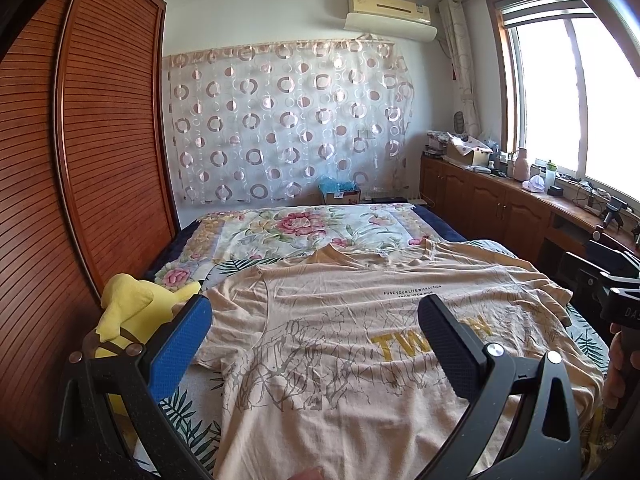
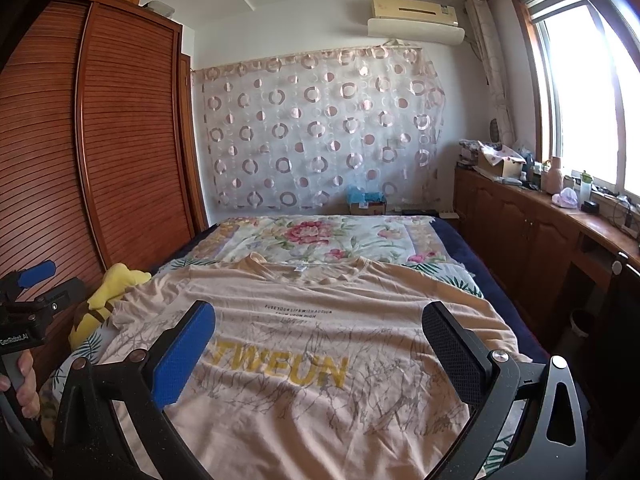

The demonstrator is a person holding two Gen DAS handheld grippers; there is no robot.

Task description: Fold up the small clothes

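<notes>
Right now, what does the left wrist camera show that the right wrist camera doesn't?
Only the left wrist view shows the right gripper's black body at its right edge and the tree-like print on the shirt's near left part. Only the right wrist view shows the whole yellow word TWEUN and the hand holding the other tool. Both show the beige T-shirt flat on the bed, the yellow plush toy and open jaws.

Two wrist fisheyes low over bed [image 1: 304,228], facing headboard wall, sharing T-shirt [image 2: 320,320]

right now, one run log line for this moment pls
stage: fold not begun | beige t-shirt: flat on bed, print up | left tongs: open, empty | right tongs: open, empty
</notes>
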